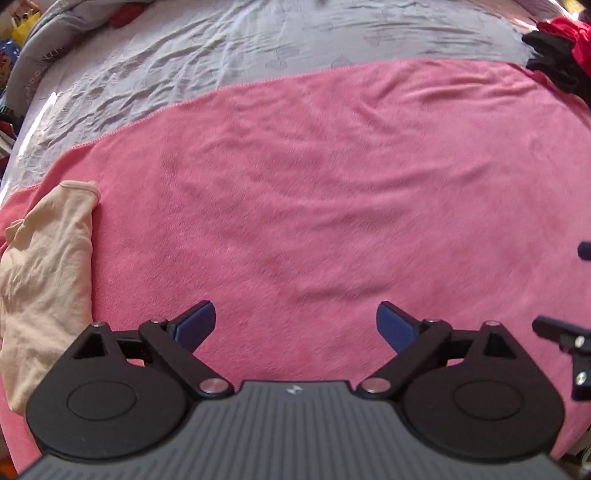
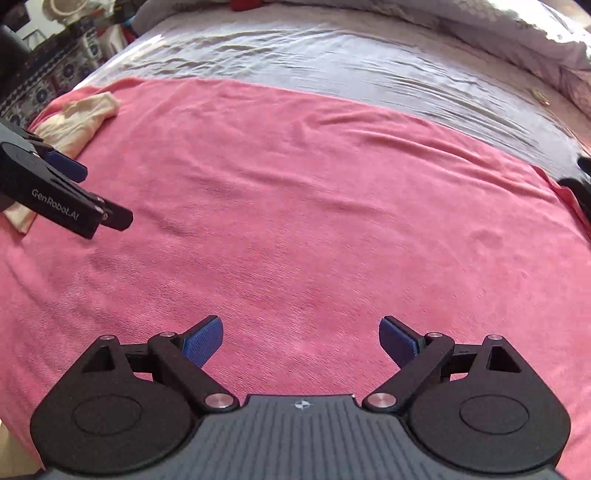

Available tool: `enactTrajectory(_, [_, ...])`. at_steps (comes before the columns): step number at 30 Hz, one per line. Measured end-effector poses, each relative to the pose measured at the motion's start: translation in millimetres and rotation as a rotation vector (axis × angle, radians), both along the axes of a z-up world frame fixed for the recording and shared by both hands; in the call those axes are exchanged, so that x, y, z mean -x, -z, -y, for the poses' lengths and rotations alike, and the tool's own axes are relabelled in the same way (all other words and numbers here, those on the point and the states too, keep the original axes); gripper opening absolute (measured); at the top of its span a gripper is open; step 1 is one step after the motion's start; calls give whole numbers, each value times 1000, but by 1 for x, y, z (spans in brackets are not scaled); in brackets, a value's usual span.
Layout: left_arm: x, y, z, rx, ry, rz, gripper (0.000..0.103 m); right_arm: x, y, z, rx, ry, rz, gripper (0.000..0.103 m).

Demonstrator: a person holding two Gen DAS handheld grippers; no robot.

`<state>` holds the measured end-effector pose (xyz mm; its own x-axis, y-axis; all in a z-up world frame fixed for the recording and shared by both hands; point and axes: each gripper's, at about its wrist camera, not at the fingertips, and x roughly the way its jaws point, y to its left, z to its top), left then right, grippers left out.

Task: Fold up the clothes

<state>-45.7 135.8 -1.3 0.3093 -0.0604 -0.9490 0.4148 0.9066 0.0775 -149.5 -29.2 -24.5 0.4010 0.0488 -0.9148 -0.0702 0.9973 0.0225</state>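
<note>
A large pink towel [image 1: 295, 184] [image 2: 295, 203] lies spread flat over the bed, with light wrinkles. A beige garment [image 1: 48, 266] [image 2: 77, 122] lies crumpled on the towel's left end. My left gripper [image 1: 295, 317] [image 2: 101, 195] hovers over the towel just right of the beige garment; its jaws stand wide and hold nothing. My right gripper [image 2: 301, 332] [image 1: 565, 288] is over the towel further right, also open and empty. Both point steeply down at the towel, and neither touches cloth.
A wrinkled grey bedsheet [image 1: 221, 55] [image 2: 332, 66] stretches beyond the towel's far edge. A heap of black and red clothes [image 1: 557, 55] sits at the far right corner. A bunched grey duvet [image 2: 480, 33] lines the back, and household clutter [image 2: 55, 74] stands beside the bed at left.
</note>
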Motion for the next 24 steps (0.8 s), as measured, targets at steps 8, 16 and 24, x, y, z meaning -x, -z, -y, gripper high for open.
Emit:
enactTrajectory(8, [-6,10,61,-43,-91,-39,103,27,13,35,-46,169,-14,92])
enactTrajectory(16, [-19,68,71,-142,-162,-160,103,29,35,39,-56,213,-45,92])
enactTrajectory(24, [-20,71,41,10,-234,-169,103,27,51,24,-66,209,-92,94])
